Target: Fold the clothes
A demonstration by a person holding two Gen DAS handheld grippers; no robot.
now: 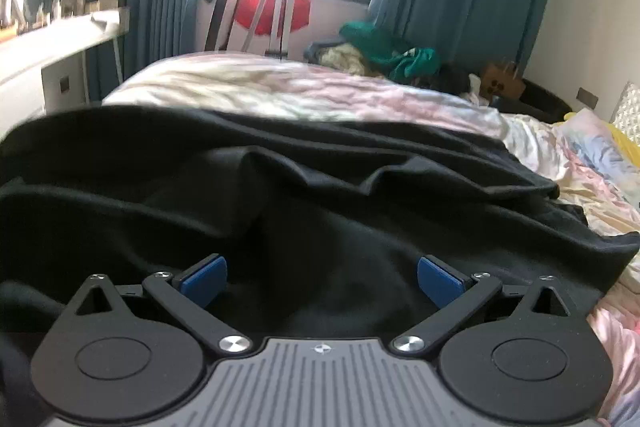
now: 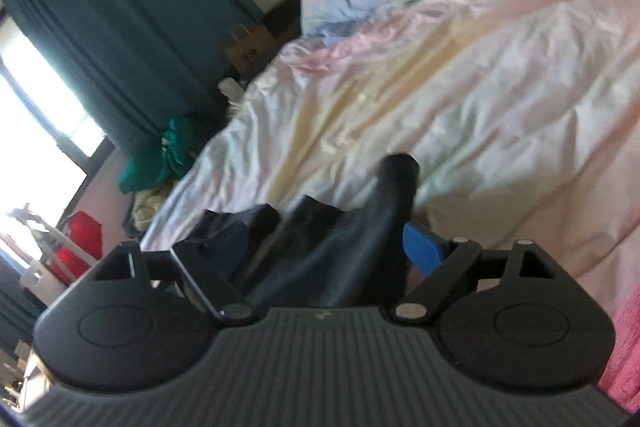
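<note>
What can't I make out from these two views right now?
- Black garment, left wrist view: its near and left edges run under the tongs' body and off-frame, so its type and fold state are unclear.
- Right tongs: bunched black fabric fills the gap and hides the left pad, so the grip is uncertain.
- Right wrist view: motion-blurred.

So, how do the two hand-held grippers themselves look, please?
Both look alike. The left hand-held gripper has a grey ribbed body, black linkage arms with silver screws, round black side discs and blue finger pads. The right hand-held gripper shows the same design; no cables or sleeves appear.
</note>
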